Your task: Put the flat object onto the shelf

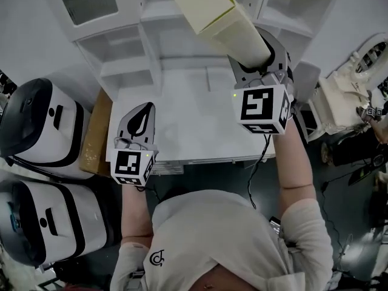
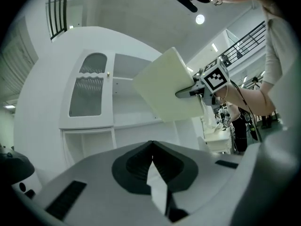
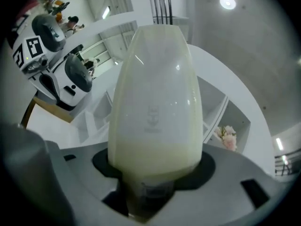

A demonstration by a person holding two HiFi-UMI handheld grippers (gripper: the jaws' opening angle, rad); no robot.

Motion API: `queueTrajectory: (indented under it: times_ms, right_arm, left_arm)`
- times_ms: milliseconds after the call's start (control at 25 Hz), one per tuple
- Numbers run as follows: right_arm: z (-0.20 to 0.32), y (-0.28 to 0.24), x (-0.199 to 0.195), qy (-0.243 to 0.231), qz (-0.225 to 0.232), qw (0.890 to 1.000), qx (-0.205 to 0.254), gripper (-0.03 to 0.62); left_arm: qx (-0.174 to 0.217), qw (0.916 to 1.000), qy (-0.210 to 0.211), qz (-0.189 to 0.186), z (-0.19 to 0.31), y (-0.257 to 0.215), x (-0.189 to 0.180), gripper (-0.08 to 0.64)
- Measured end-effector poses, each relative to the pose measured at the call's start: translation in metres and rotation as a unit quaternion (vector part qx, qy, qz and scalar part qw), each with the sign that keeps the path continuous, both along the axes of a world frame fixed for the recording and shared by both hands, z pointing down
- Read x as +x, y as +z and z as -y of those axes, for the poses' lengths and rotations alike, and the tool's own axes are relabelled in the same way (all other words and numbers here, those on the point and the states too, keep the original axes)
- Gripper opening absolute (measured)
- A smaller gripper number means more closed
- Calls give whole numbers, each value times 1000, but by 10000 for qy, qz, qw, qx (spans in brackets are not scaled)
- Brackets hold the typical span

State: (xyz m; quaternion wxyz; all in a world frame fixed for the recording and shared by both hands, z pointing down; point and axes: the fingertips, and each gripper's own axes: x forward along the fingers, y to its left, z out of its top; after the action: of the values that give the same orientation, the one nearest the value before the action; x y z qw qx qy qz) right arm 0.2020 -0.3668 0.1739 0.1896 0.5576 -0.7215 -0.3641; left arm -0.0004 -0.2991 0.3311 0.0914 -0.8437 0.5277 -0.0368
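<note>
The flat object [image 1: 212,11] is a pale yellow board, tilted and raised in front of the white shelf unit [image 1: 163,41]. My right gripper [image 1: 253,50] is shut on its near end, with the marker cube just below. The right gripper view is filled by the board [image 3: 155,102], standing up out of the right gripper [image 3: 148,180]. From the left gripper view, the board [image 2: 167,88] hangs before the shelf unit [image 2: 117,98], with the right gripper [image 2: 190,91] on its edge. My left gripper [image 1: 142,115] hovers low over the table's left side, shut and holding nothing; it [image 2: 151,147] points at the shelf.
A white table [image 1: 194,135] stands below the shelf unit. Two white and black appliances [image 1: 42,126] sit at the left, beside a brown board [image 1: 96,135]. White clutter [image 1: 351,96] lies at the right. Pale flowers [image 3: 228,138] rest in a shelf compartment.
</note>
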Motion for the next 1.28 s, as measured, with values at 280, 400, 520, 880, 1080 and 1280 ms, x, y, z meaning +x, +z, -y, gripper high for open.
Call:
queueTrajectory:
  times_ms: [280, 400, 520, 880, 1080, 1280]
  right_arm:
    - [40, -15, -35, 733, -2156, 9736, 162, 275]
    - [63, -9, -51, 935, -2799, 9554, 146, 275]
    - [87, 1, -65, 1006, -3133, 9443, 5, 276]
    - [159, 33, -82, 1347, -3834, 9134, -258, 285]
    - [184, 49, -94, 1179, -3843, 9148, -385, 301]
    - [211, 58, -105, 1156, -3894, 9126, -469, 313]
  left_arm:
    - [-134, 9996, -239, 10, 5, 10, -12, 12]
    - [-120, 9996, -248, 31, 12, 10, -19, 12]
    - [-104, 9995, -301, 20, 22, 9, -33, 12]
    - [-77, 9991, -404, -33, 54, 1, -69, 13]
    - [-156, 9991, -390, -53, 67, 9, -75, 12]
    - [-253, 9989, -387, -56, 78, 16, -79, 12]
